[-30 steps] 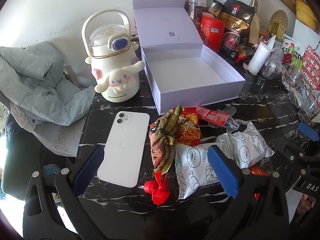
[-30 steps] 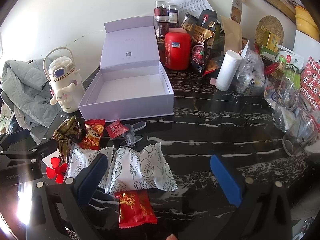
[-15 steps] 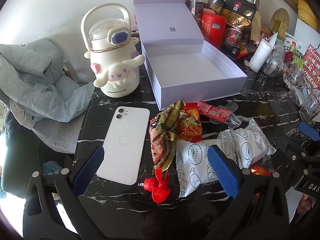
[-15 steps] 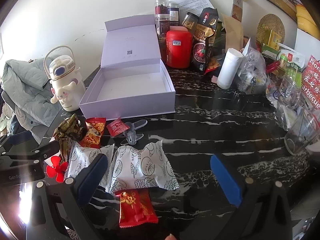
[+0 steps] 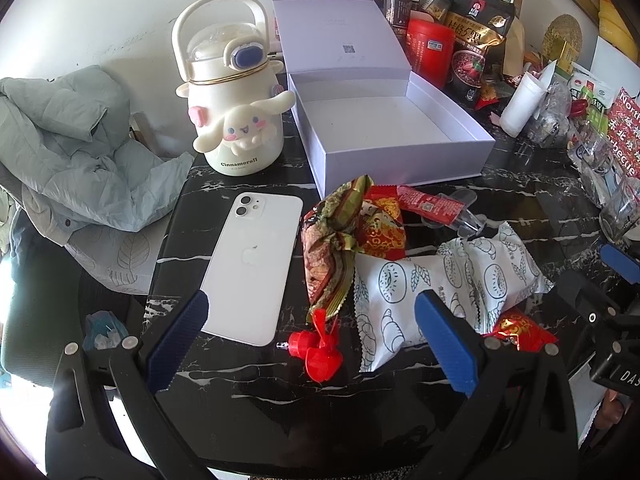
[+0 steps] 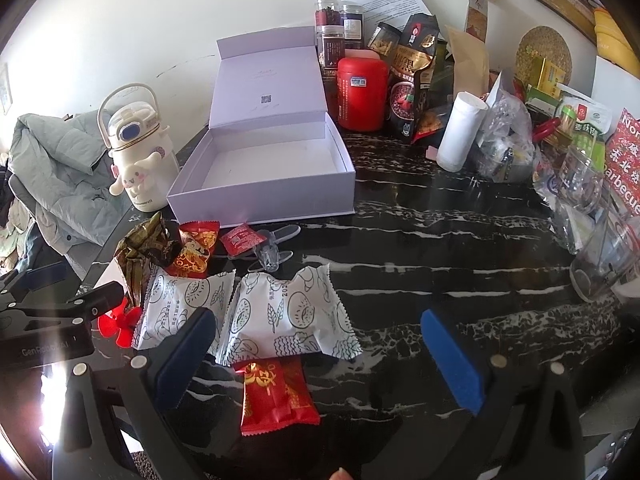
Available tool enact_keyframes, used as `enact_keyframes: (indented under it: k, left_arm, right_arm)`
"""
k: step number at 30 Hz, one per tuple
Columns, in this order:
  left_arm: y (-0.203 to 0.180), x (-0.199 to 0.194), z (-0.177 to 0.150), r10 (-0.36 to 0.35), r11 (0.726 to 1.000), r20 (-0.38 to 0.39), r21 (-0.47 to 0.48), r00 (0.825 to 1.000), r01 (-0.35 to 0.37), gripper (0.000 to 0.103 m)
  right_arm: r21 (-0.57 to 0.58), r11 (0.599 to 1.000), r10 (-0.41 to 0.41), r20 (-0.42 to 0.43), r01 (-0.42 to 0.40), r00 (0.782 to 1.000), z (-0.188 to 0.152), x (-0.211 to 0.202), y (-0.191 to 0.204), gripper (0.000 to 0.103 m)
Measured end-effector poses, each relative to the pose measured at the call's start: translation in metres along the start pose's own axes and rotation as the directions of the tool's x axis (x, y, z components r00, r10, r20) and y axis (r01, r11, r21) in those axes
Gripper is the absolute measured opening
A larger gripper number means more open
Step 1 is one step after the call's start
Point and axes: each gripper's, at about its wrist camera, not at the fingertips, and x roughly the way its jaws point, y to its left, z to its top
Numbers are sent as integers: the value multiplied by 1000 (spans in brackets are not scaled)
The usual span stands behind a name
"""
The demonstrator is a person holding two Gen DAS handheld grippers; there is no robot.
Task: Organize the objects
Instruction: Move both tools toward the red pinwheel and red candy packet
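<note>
An empty lilac box [image 5: 384, 136] [image 6: 264, 168] stands lid-up on the black marble table [image 6: 440, 264]. In front of it lie a white phone [image 5: 252, 264], a green-brown wrapper [image 5: 332, 248], red sachets [image 5: 380, 228], two white snack packs [image 6: 288, 316] [image 5: 440, 284], a red packet [image 6: 276, 396] and a small red fan [image 5: 318, 350]. My left gripper [image 5: 312, 340] hovers open over the fan and the phone's near end. My right gripper [image 6: 316, 356] is open above the white pack and red packet, holding nothing.
A cream Cinnamoroll bottle [image 5: 236, 100] stands left of the box beside a grey jacket [image 5: 68, 160]. Jars, a red canister [image 6: 362, 94], bags, a white cup [image 6: 460, 138] and glassware [image 6: 600, 248] crowd the back and right edge.
Both grippers have drifted slightly forward and lower toward the snacks; nothing on the table has moved and both stay open.
</note>
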Motion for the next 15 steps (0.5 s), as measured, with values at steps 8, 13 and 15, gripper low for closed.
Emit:
enact_keyframes:
  k: [8,13,15]
  left_arm:
    - [1,-2,-15,-5,1000,-21,-3,1000,5,103]
    - [3,0,-26,-6,1000,-40,-4,999,6,103]
    - [4,3,-31,-13,1000,-58,-10,998,13,103]
  right_arm:
    - [-5,1000,9,-9,-9,1000,-17,-6,4,103]
    - [-8,1000,19,-33,-19,999,-28,-5,6,103]
    - [-7,1000,24,-44,-25,999,-32,-3,6,103]
